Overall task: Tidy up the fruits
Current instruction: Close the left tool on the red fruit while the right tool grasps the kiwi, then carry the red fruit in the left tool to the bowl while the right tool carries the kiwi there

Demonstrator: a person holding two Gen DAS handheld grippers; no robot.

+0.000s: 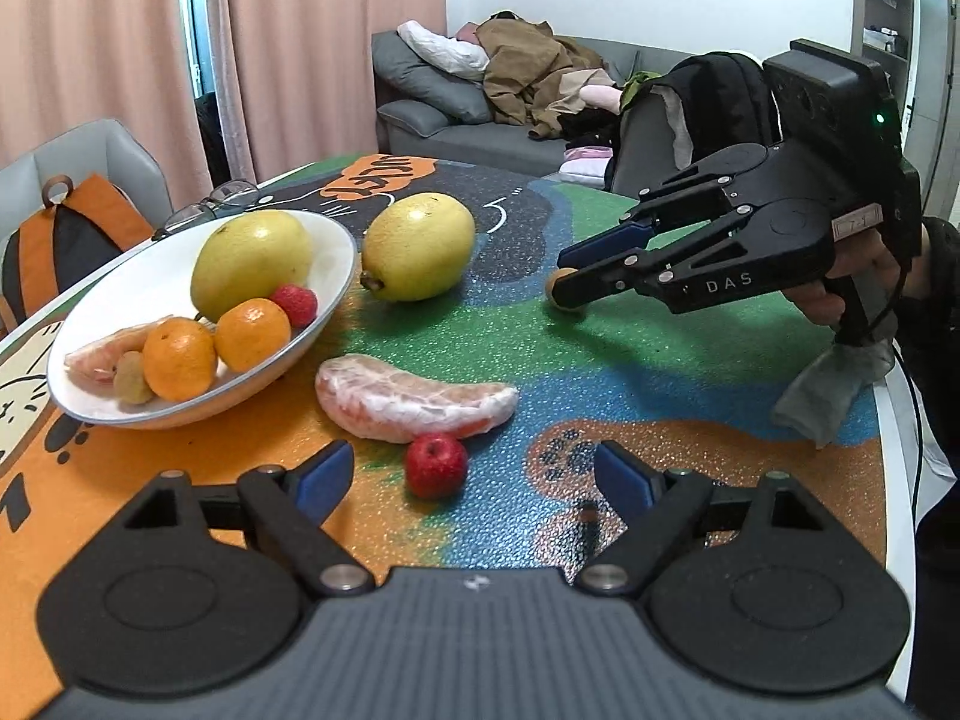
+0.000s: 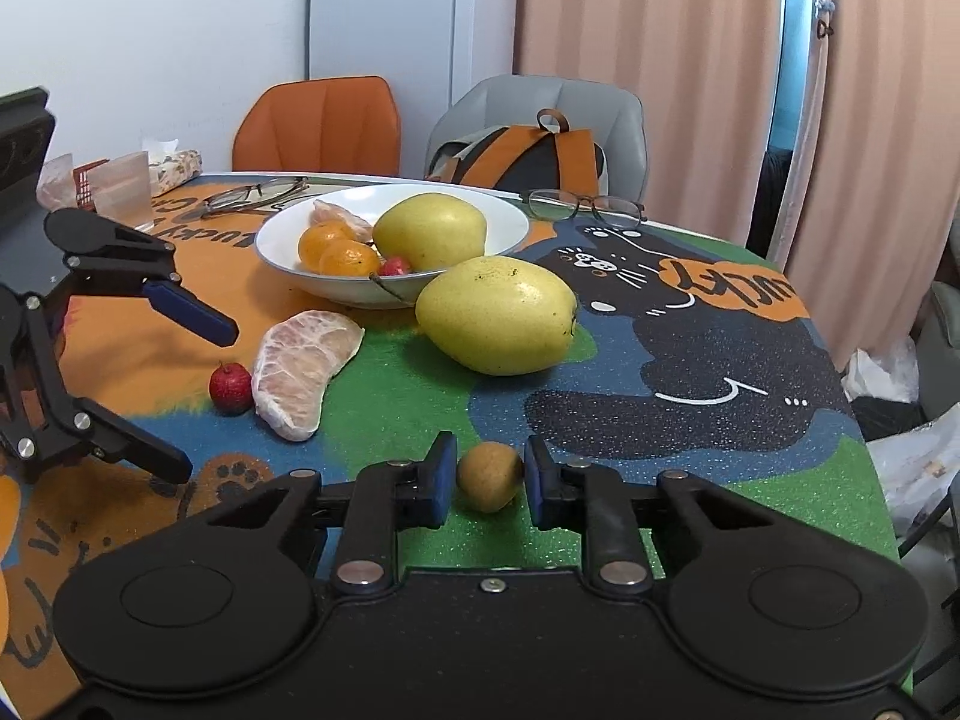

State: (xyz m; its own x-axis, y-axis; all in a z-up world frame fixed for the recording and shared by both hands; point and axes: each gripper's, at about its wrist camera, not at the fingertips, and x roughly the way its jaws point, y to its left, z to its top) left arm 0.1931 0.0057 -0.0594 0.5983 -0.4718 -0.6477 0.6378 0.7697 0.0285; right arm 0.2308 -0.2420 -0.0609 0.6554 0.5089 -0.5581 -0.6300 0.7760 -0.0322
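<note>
Two yellow mangoes, two oranges, two pomelo segments

We see: two pairs of glasses on cartoon table mat, striped backpack on grey chair, orange chair, grey sofa.

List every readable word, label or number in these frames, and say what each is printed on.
"DAS": side of the right gripper.
"Lucky", upside down: orange bubble on the table mat.
"Lucky", partly cut off: mat beside the white bowl.
Small tag on the right gripper body: too blurred to read.
</note>
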